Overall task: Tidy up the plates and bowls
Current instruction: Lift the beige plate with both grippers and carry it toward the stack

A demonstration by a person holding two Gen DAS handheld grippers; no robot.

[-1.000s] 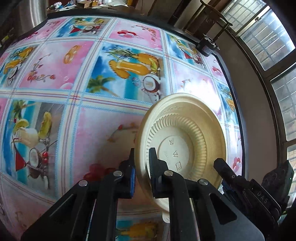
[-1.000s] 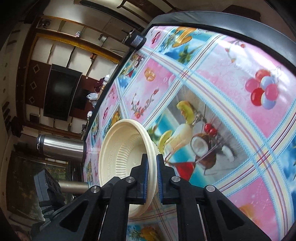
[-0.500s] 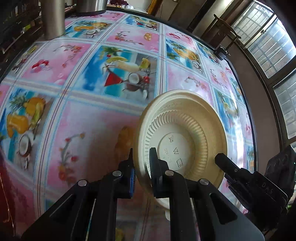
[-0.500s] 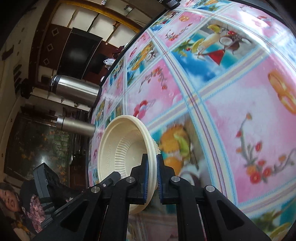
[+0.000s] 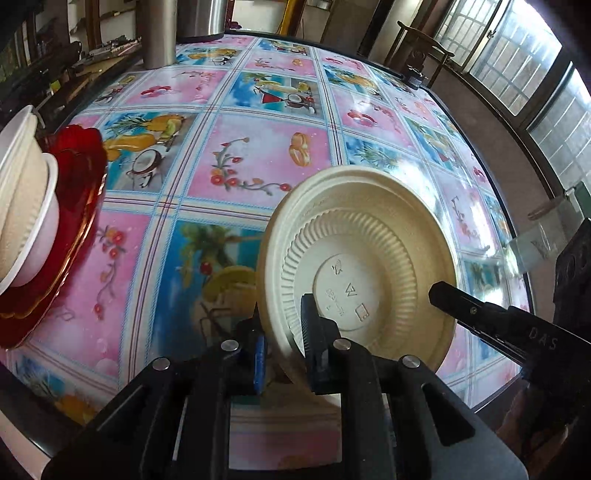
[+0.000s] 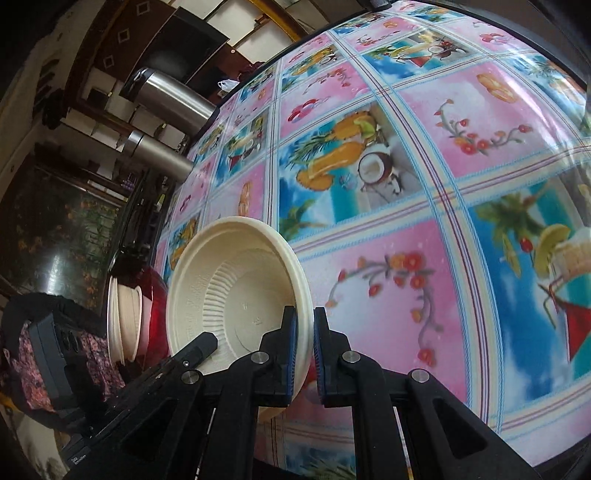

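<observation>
A cream ribbed bowl (image 5: 369,258) hangs tilted on edge above the table, its underside facing the left wrist view. My left gripper (image 5: 282,325) is shut on the bowl's lower rim. The right wrist view looks into the hollow of the cream bowl (image 6: 229,288), and my right gripper (image 6: 304,325) is shut on its near rim. At the far left a stack of cream and white bowls (image 5: 26,206) rests on a red plate (image 5: 74,206). The same stack of bowls (image 6: 125,321) and red plate (image 6: 153,314) lie just left of the held bowl in the right wrist view.
The round table (image 5: 258,155) wears a glossy pink and blue fruit-print cloth. Two steel flasks (image 5: 159,33) stand at its far edge, also visible as steel flasks (image 6: 166,99). A person's patterned sleeve (image 6: 33,354) shows at the lower left. Windows and a wooden chair (image 5: 424,48) lie beyond.
Both grippers have swung left across the table with the cream bowl still clamped between them. The red plate and its stack of bowls have come into view at the left.
</observation>
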